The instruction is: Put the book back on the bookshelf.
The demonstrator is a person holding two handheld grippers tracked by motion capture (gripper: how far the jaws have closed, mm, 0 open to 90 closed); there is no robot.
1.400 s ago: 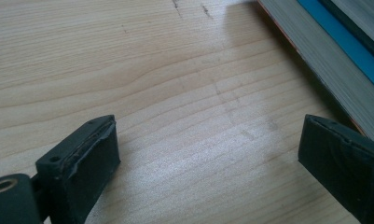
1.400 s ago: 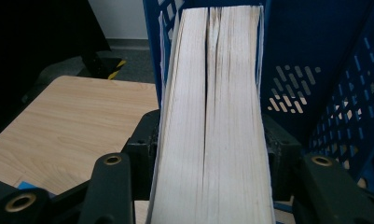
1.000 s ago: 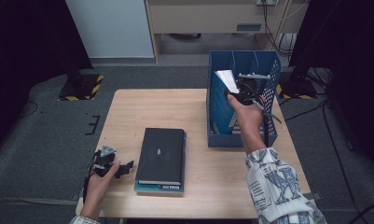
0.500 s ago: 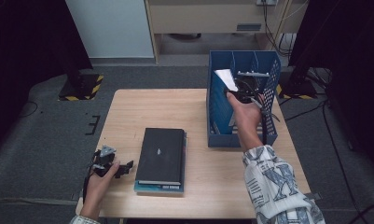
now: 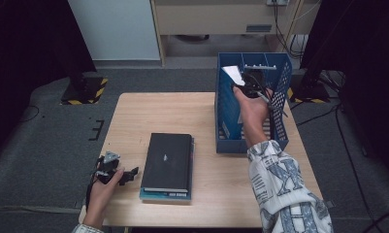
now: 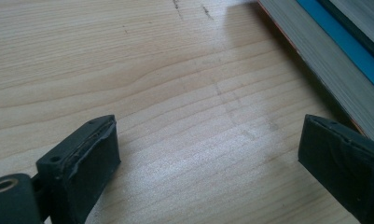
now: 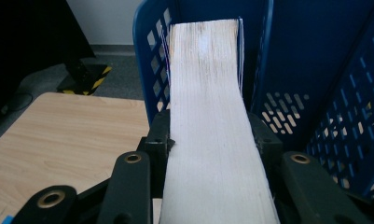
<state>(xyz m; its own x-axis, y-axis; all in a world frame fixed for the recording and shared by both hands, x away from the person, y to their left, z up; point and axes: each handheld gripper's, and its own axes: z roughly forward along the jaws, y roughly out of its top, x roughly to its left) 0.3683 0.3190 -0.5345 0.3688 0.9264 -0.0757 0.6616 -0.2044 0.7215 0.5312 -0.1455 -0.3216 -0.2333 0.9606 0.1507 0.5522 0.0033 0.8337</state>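
Between my right gripper's point(image 7: 212, 135) two black jaws sits one book point(image 7: 208, 116), clamped by its covers with the pale page edge facing the camera; both pads press on it, so that tool is closed on the book. From the high view I see the right gripper point(image 5: 248, 80) held up over the blue basket point(image 5: 279, 131), with the book's point(image 5: 233, 74) white corner sticking out toward the basket's left wall. The book is inside the basket's upper opening, off the floor of it; I cannot tell whether it touches the perforated wall beside it. I count one basket, standing on the far right part of the table point(image 5: 163, 111).

My left gripper point(image 5: 115, 174) rests low at the near left edge of the table, held in the left hand point(image 5: 102, 189). Its two jaws stand wide apart with nothing between them but bare wood, so it is open. In the left gripper view, the edge of the book stack point(image 6: 324, 51) runs past the right jaw, just beside it.

That stack point(image 5: 167, 165) lies flat near the table's middle, well apart from the basket: I count two books in it, a black one on top and a blue-edged one beneath. That makes three books in all, and two grippers.
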